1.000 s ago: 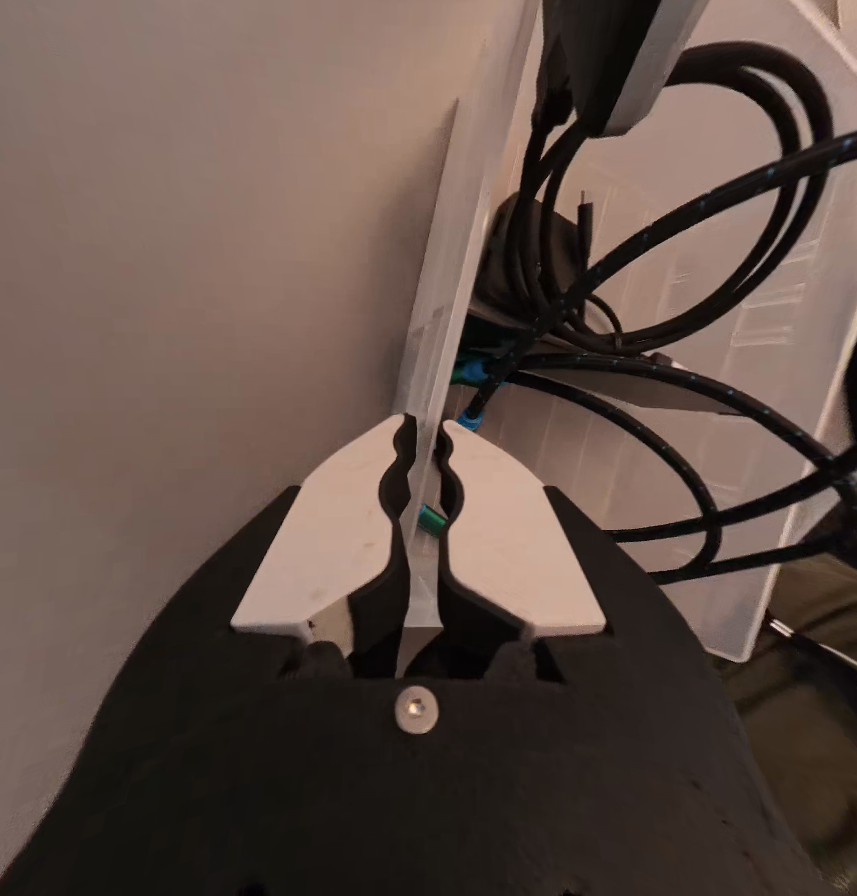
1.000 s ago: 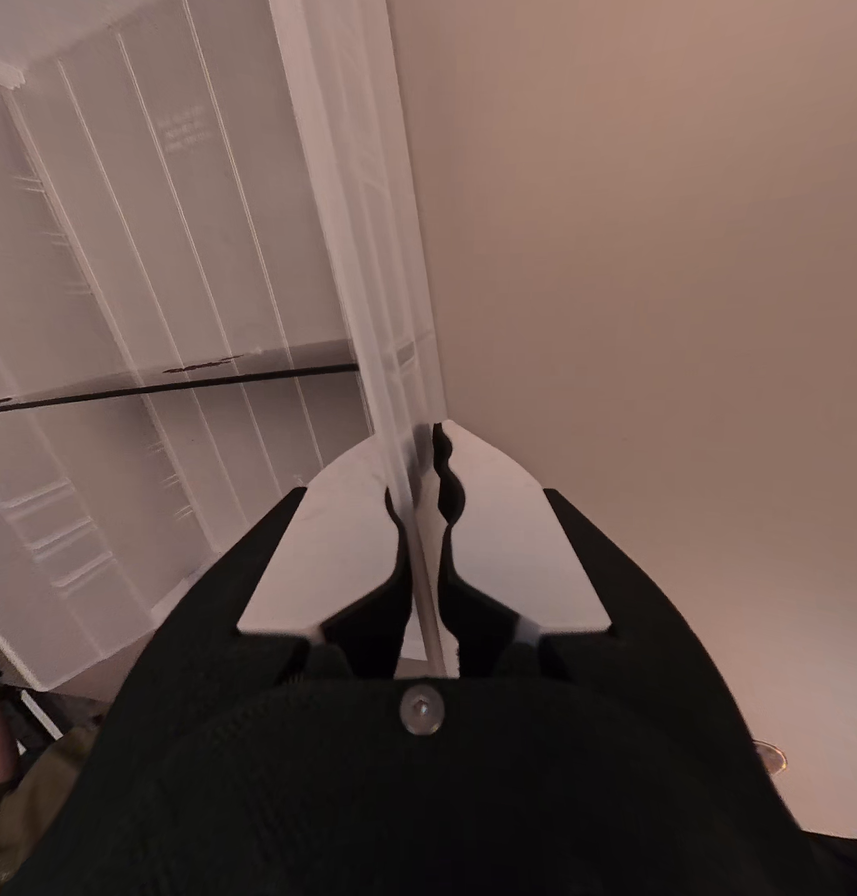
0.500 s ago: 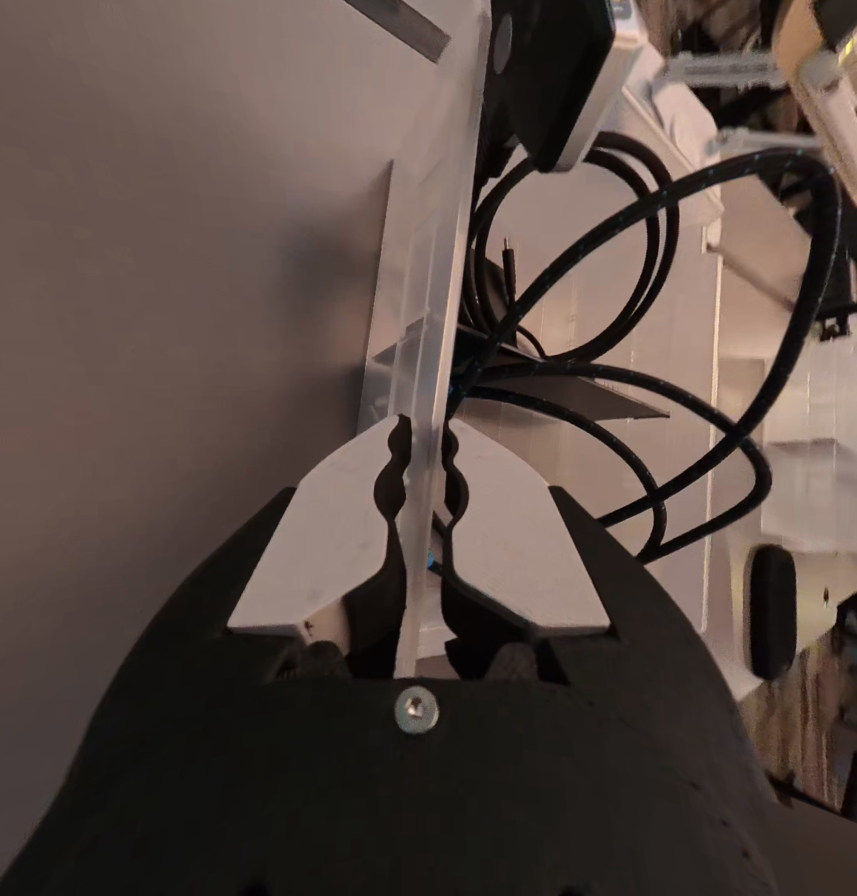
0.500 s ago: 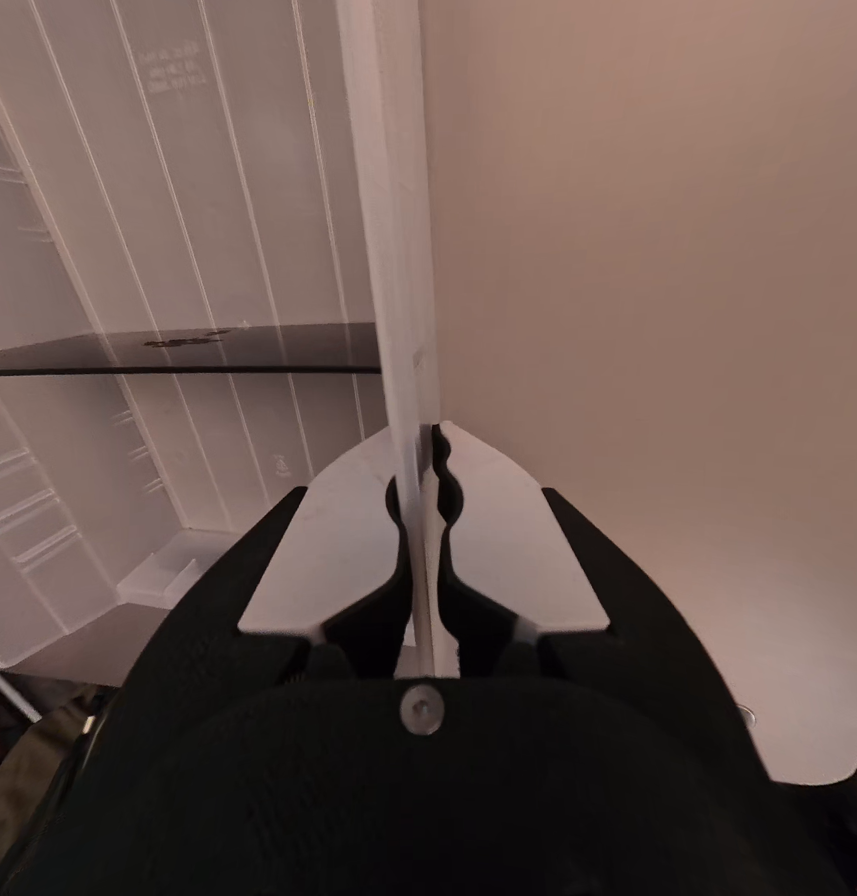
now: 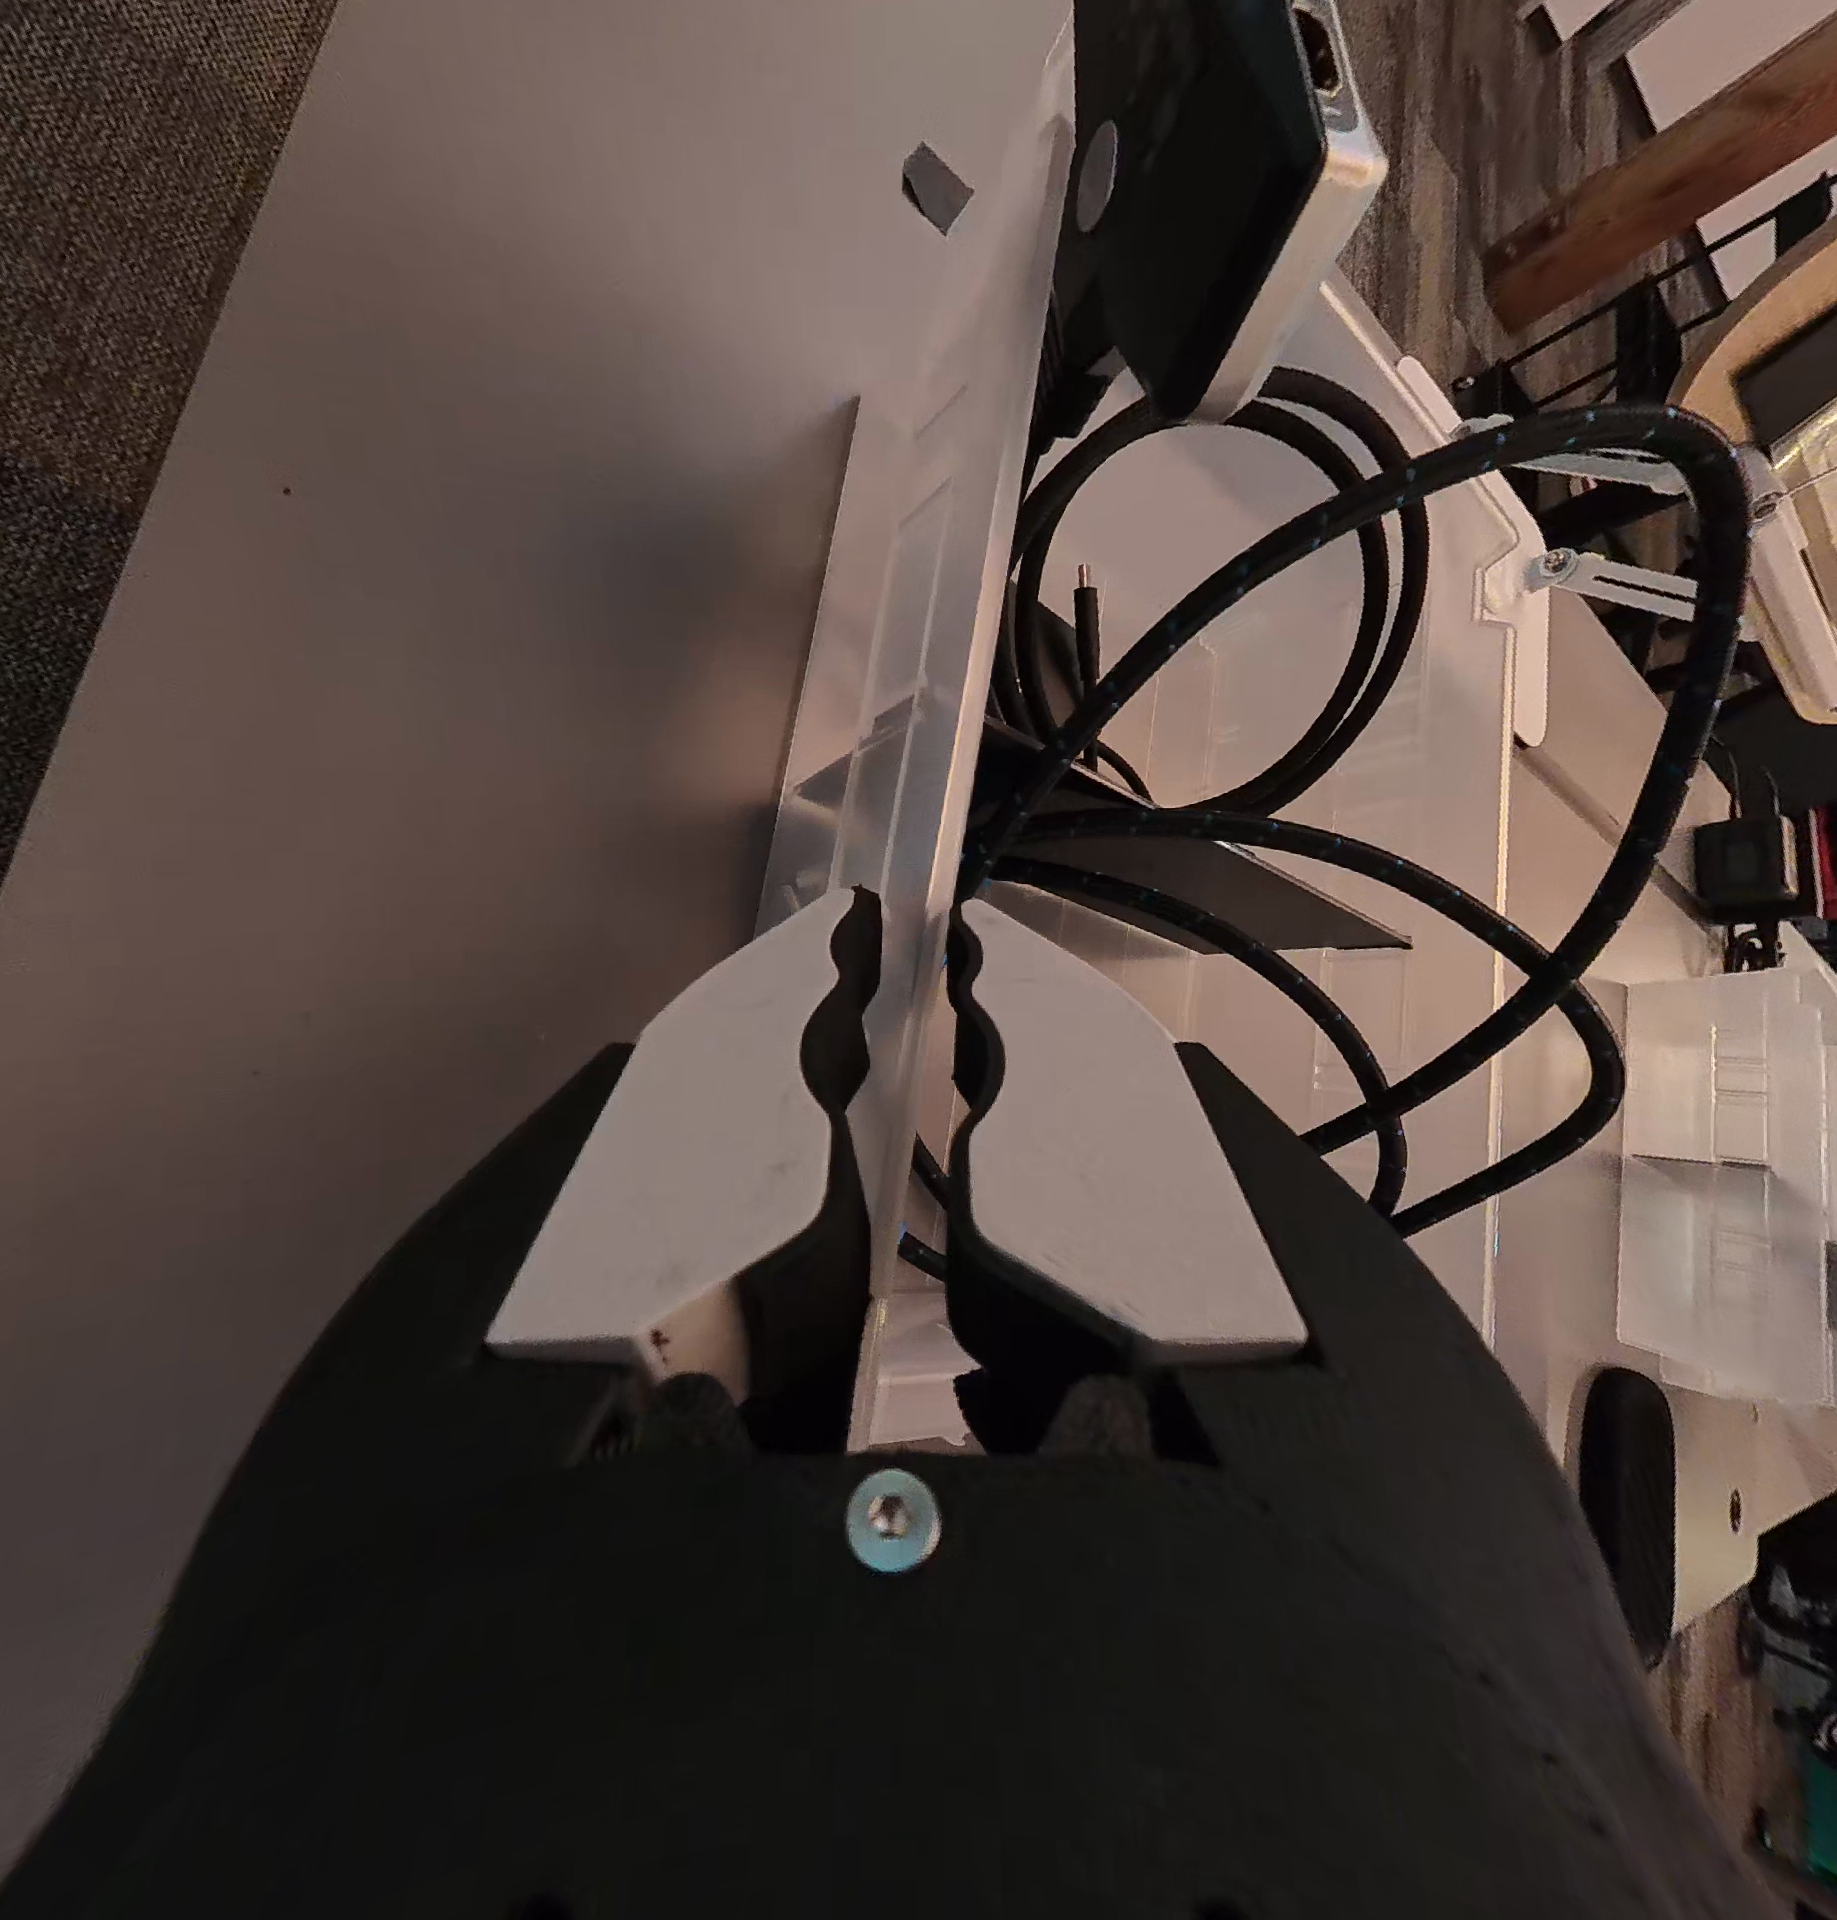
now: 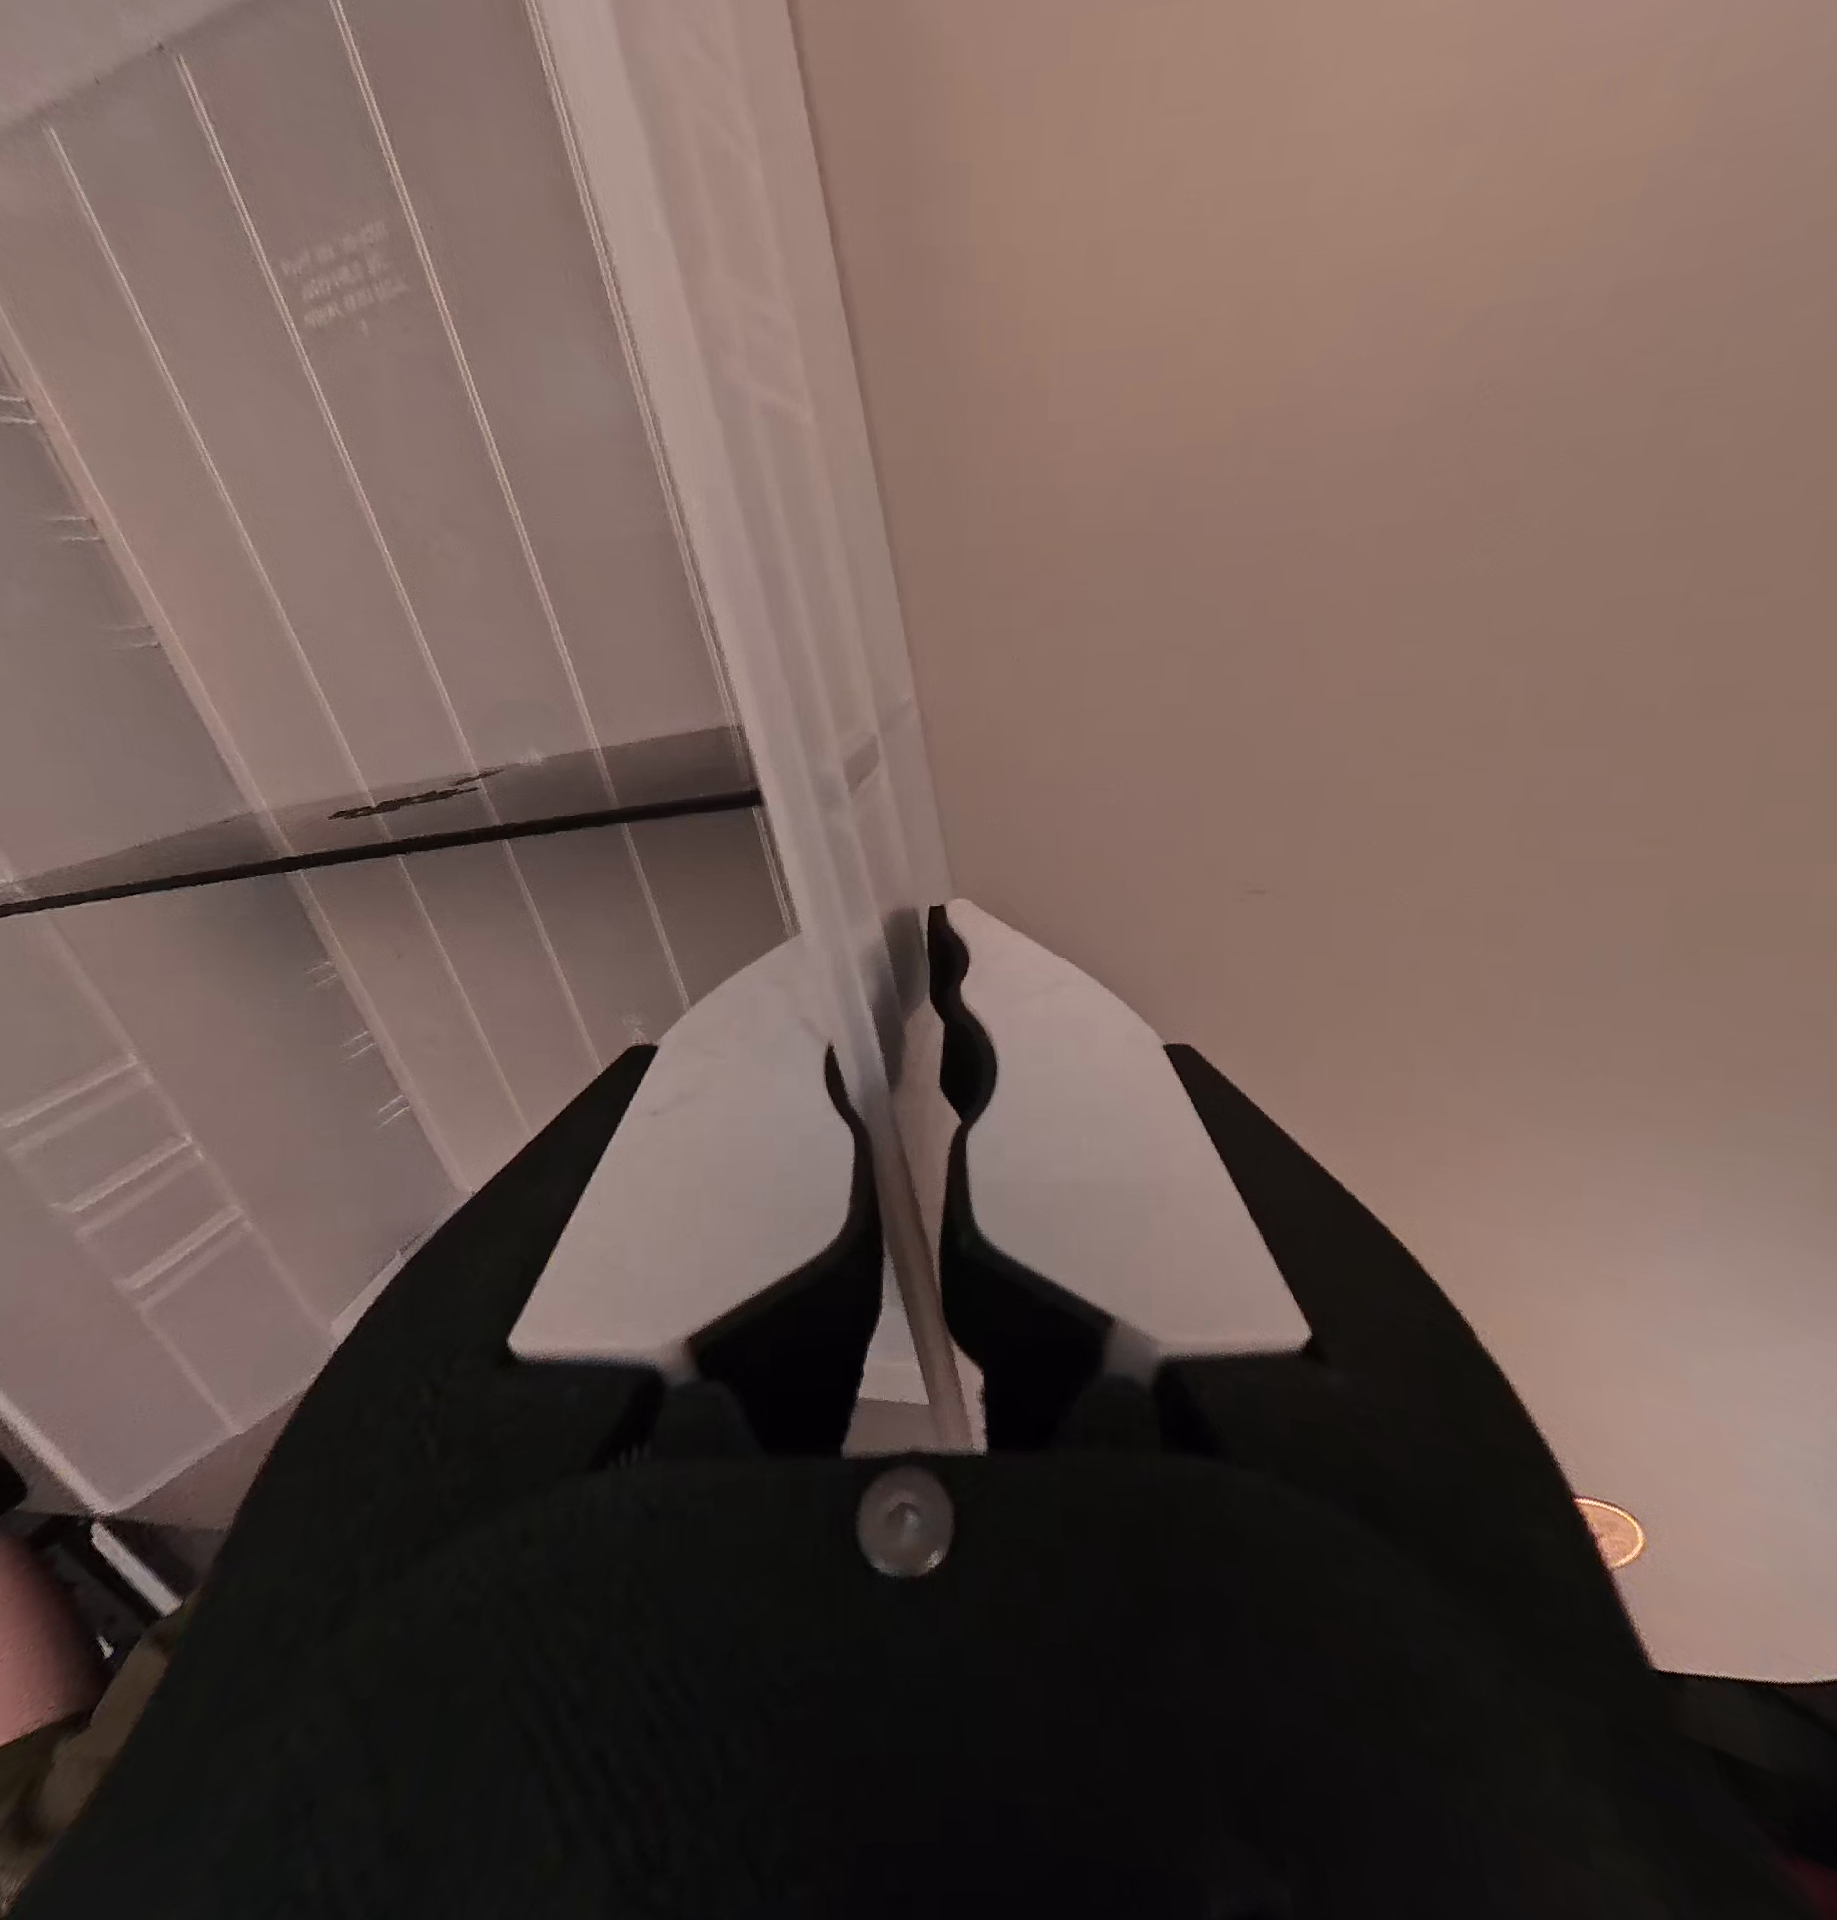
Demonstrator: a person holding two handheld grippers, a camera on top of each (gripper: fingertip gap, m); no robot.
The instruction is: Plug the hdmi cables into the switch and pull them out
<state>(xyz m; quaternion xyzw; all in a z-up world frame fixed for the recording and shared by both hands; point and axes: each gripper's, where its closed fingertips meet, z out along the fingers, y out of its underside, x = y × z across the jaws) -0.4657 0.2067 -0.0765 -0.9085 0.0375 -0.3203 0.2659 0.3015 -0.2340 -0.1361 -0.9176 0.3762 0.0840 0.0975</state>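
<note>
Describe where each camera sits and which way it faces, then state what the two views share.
Left wrist view: mounted on the left gripper, looking along its jaws, shut on the wall of the clear plastic bin; inside lie braided black cables and a black, silver-edged switch box; the white tabletop lies left.
Right wrist view: mounted on the right gripper, jaws shut on another wall of the bin; a bare forearm shows at lower left.
Shared: the same bin and tabletop.

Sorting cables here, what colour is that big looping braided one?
Black with blue flecks; left wrist view shows it best.
</note>
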